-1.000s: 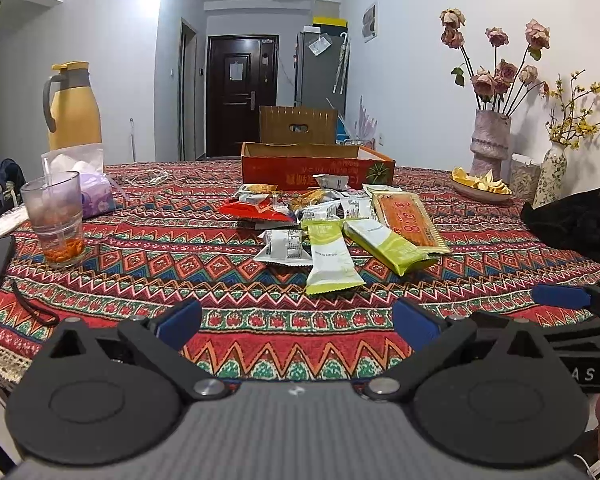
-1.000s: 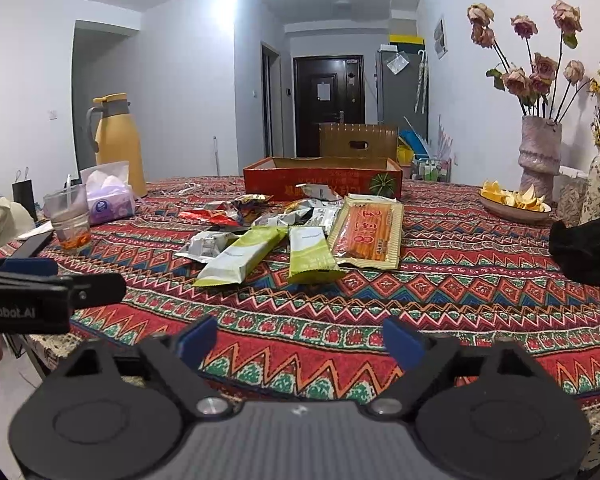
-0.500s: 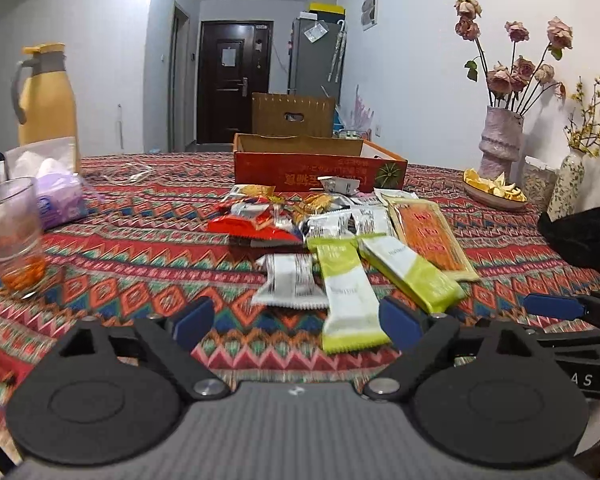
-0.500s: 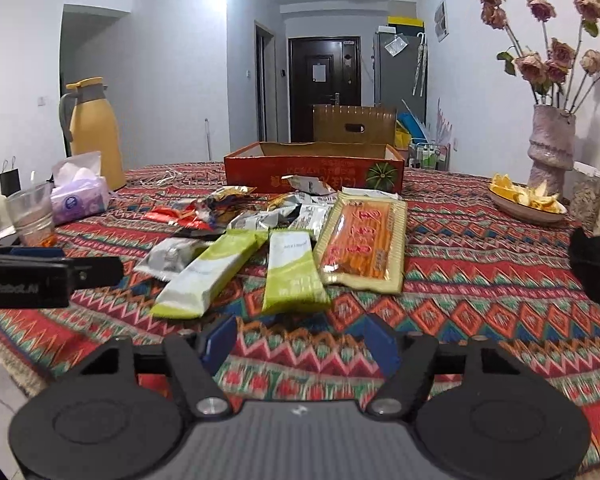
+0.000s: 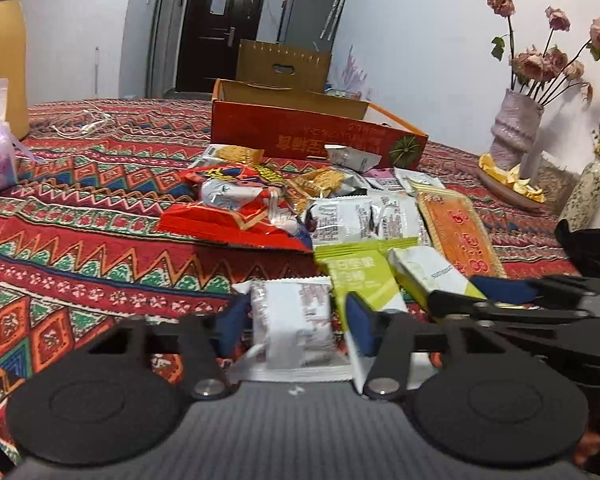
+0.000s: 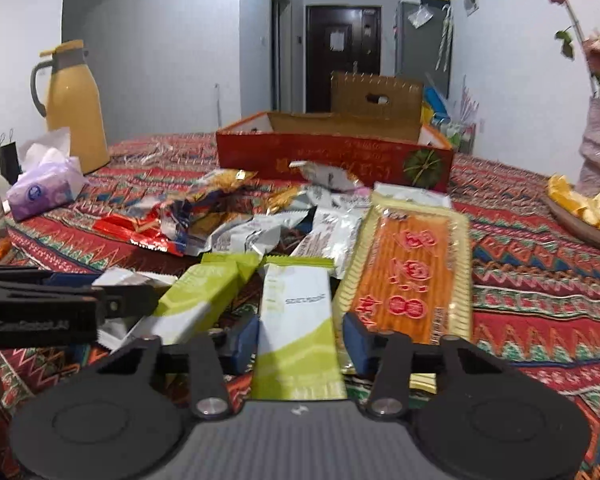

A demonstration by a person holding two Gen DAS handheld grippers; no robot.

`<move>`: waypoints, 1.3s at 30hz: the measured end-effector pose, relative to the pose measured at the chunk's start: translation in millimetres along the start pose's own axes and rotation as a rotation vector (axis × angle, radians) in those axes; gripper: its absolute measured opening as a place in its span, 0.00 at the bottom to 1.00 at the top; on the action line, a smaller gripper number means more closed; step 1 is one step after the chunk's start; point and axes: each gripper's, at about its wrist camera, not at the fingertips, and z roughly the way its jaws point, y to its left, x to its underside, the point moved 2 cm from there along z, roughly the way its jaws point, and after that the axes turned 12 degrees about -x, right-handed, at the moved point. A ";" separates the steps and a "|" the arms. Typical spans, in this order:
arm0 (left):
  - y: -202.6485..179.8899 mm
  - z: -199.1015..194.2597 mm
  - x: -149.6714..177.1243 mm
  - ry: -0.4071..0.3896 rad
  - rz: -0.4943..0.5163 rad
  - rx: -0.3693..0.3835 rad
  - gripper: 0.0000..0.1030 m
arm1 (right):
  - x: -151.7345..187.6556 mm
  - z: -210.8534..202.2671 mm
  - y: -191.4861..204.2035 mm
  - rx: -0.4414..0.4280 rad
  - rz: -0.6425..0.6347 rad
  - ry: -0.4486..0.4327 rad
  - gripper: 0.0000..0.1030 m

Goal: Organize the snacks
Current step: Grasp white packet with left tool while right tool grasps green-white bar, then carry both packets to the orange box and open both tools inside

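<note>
A pile of snack packets lies on the patterned tablecloth (image 5: pixel 80 240) in front of an open red cardboard box (image 5: pixel 312 136). My left gripper (image 5: pixel 296 326) is closing its jaws on a small white packet (image 5: pixel 296 308), the blue pads against its sides. My right gripper (image 6: pixel 300 338) is closing on a green-and-white bar packet (image 6: pixel 296 312), pads at its edges. A second green packet (image 6: pixel 196 300) lies between the two grippers. A long orange packet (image 6: pixel 412 268) lies just right of the right gripper. A red packet (image 5: pixel 236 220) sits further back.
A yellow jug (image 6: pixel 74 108) and a purple tissue pack (image 6: pixel 44 188) stand at the left. At the right are a vase of dried roses (image 5: pixel 512 128), a dish of orange peel (image 6: pixel 584 212) and a black cloth (image 5: pixel 592 248). A white cable (image 5: pixel 84 128) lies far left.
Both grippers moved forward over the table edge up to the pile. Their jaws narrowed from wide open to close around one packet each.
</note>
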 end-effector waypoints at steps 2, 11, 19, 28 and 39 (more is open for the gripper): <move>-1.5 0.0 -0.4 0.004 0.008 -0.005 0.38 | 0.7 6.4 -2.3 -0.022 0.013 0.023 0.39; -3.2 -48.2 20.5 0.002 -0.029 -0.019 0.36 | 22.8 -37.4 1.8 -0.031 0.034 -0.016 0.35; -16.6 -123.8 35.2 -0.067 -0.042 -0.021 0.36 | 55.1 -126.3 5.8 -0.010 0.054 -0.101 0.35; -22.7 -141.0 -12.6 -0.180 -0.028 -0.029 0.36 | 32.3 -158.3 -16.0 -0.025 0.053 -0.201 0.35; -11.0 -36.3 -179.0 -0.229 -0.057 -0.067 0.36 | -112.8 -108.1 -82.2 -0.023 -0.073 -0.269 0.35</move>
